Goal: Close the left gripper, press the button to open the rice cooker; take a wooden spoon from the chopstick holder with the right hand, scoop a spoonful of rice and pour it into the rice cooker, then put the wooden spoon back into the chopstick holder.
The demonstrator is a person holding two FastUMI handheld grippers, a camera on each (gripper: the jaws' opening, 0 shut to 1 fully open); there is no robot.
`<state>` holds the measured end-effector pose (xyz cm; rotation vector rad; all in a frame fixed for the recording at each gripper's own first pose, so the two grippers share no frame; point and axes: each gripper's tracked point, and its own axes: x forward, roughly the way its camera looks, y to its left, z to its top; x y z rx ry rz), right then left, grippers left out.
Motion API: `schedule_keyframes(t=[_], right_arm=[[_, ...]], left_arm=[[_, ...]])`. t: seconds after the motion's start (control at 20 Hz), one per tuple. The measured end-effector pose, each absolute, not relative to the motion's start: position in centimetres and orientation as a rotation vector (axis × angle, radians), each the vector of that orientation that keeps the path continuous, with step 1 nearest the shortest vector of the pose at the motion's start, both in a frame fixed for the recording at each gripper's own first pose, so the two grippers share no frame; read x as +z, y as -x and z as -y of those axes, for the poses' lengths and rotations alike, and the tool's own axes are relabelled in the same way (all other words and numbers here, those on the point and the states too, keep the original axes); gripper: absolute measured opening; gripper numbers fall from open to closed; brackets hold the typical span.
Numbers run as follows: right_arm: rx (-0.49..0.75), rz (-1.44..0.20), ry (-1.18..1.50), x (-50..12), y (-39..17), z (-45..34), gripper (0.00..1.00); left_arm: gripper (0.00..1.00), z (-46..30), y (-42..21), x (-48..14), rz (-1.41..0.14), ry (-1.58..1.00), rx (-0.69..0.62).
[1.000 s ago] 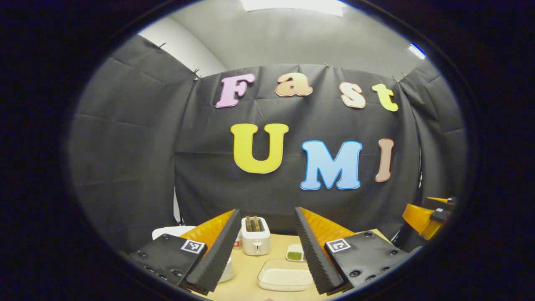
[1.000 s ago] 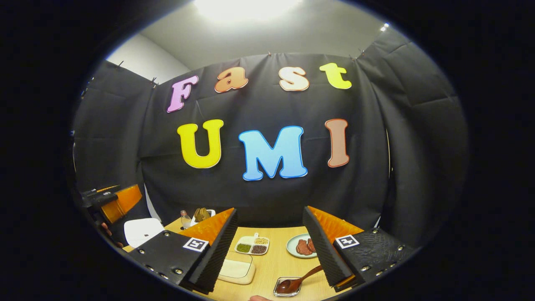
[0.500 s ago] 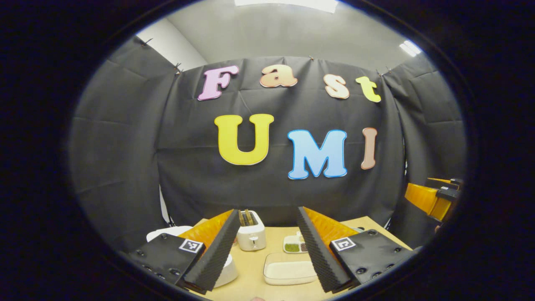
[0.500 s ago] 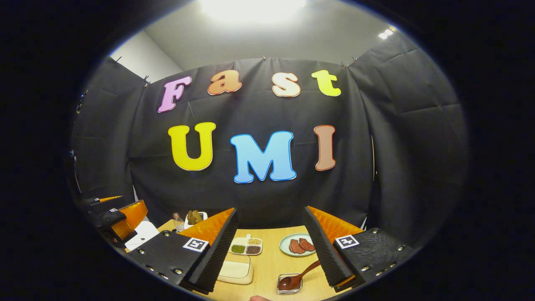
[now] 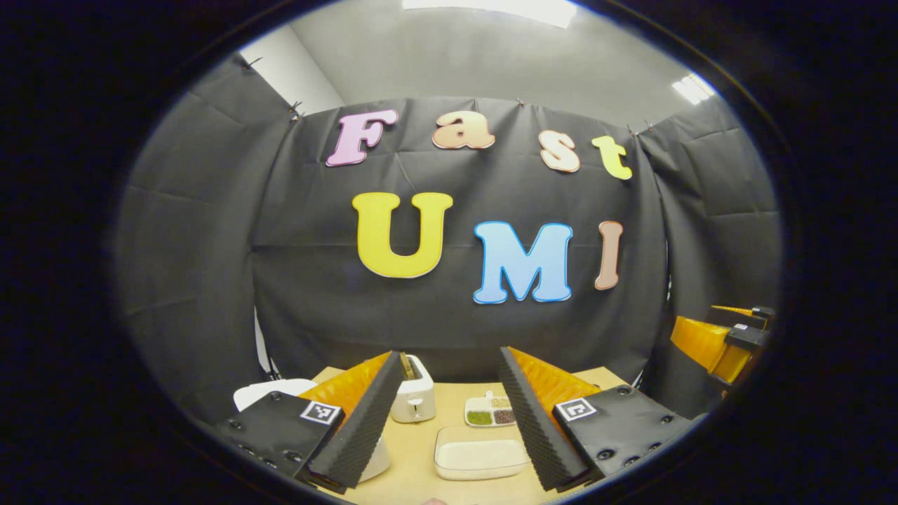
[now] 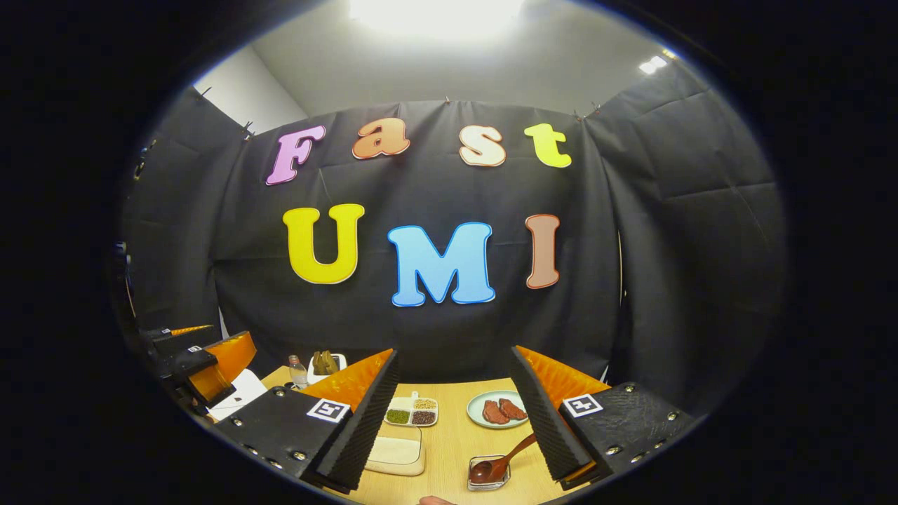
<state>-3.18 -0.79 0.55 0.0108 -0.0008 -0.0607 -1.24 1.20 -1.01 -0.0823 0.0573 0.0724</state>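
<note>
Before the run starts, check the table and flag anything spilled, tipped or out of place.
Nothing stands out. The toaster stands upright, the rice container and divided dish sit flat on the table, the meat stays on its plate, and the wooden spoon rests in its small holder. No spills visible.

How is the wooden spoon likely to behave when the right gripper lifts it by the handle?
The wooden spoon looks like one solid piece, so probably stiff and light. Its handle is thin and looks glossy, so it may slip or swivel between the fingers. Its bowl sits in a small clear holder, which might shift or tip when the spoon lifts.
</note>
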Motion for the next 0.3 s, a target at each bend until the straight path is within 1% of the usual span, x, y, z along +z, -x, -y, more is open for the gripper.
schedule_keyframes(t=[0.1,0.3], right_arm=[[-0.046,0.006,-0.008,0.7,3.0,1.2,0.94],[0.005,-0.013,-0.035,0.5,2.6,2.7,0.94]], left_arm=[[0.95,-0.7,1.3,-0.6,-0.049,0.068,0.086],[0.96,1.7,1.4,-0.2,-0.034,0.055,0.123]])
